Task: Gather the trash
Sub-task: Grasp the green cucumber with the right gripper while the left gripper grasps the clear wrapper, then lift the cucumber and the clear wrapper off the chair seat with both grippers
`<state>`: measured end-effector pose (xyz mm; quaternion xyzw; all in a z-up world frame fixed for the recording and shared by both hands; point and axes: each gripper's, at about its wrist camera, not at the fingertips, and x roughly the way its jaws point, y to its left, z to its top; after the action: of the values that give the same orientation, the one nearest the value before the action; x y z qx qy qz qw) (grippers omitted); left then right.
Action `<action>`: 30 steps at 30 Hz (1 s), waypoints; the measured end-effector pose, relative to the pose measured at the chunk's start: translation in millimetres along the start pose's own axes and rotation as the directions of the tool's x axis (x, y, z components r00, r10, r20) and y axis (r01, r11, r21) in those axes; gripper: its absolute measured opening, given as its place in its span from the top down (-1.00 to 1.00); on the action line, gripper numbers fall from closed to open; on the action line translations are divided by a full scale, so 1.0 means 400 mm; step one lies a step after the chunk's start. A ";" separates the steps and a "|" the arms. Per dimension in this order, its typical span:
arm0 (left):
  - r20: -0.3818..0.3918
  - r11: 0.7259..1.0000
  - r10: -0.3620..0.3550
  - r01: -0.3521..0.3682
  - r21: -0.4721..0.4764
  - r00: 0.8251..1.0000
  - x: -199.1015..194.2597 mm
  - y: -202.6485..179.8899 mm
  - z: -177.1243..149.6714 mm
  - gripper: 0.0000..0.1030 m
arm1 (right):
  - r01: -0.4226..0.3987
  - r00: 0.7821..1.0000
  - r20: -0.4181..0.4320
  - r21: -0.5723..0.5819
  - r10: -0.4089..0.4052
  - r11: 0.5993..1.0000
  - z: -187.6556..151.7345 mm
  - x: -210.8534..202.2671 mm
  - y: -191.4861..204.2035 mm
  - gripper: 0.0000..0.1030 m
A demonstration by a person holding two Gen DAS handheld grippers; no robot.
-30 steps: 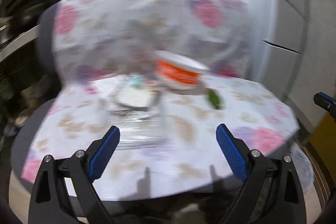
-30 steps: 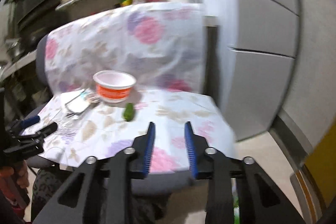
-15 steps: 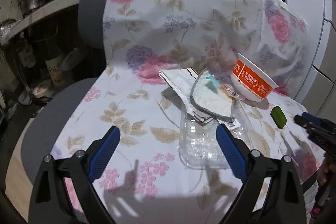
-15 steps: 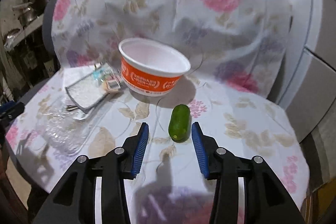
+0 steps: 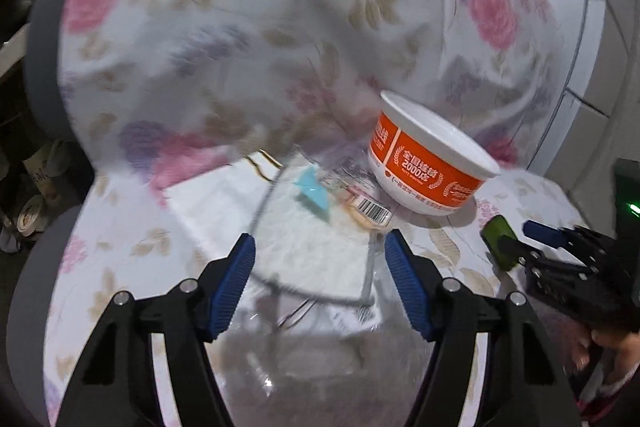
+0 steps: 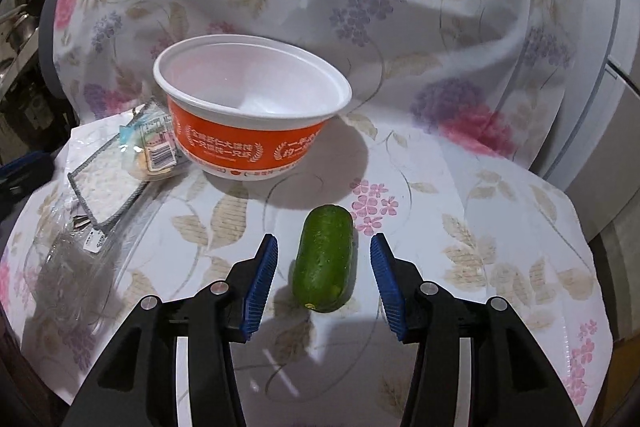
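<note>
Right wrist view gives you the relation that matters: the green cucumber piece lies on the floral cloth that covers the chair seat, directly between the blue pads of your right claw, with its long axis running almost straight away from you, along the line the claw points. The jaws are opening and stand clear of it on both sides, so nothing is grasped yet; my judgement is that closing across its short width is the move this sets up, and your right hand is plainly the nearer one for it. Just beyond the cucumber piece sits the orange and white bowl, upright and empty, near it but not touching. Your left claw is over the clear plastic packaging and the white wrapper to the left of the bowl; its jaws are closing, the wrapper's edge shows between the pads, but that view is blurred and no pad presses on anything that I can see.
</note>
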<state>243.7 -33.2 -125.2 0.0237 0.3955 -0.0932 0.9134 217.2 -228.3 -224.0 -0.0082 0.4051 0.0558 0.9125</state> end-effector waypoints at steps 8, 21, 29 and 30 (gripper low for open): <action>-0.114 0.992 -0.004 -0.010 -0.125 0.994 0.146 0.004 0.041 -0.20 | -0.029 1.000 0.000 0.000 0.029 1.000 -0.009 0.011 -0.015 0.25; -0.036 0.968 -0.112 0.100 -0.230 0.993 0.123 0.036 0.062 0.99 | -0.075 0.997 0.001 0.016 0.075 0.997 -0.006 0.011 -0.026 0.36; 0.106 0.971 -0.076 0.098 -0.220 0.992 -0.092 0.072 -0.012 1.00 | -0.069 0.996 0.048 -0.005 0.069 0.998 -0.034 -0.079 0.005 0.42; 0.118 0.973 -0.076 0.100 -0.209 0.990 -0.120 0.068 -0.028 1.00 | -0.071 0.996 0.056 -0.007 0.071 0.997 -0.046 -0.099 0.005 0.42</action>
<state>208.6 2.1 -98.7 -0.0977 0.3535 -0.0915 0.9258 177.0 -231.2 -207.0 0.0054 0.3793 0.0892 0.9210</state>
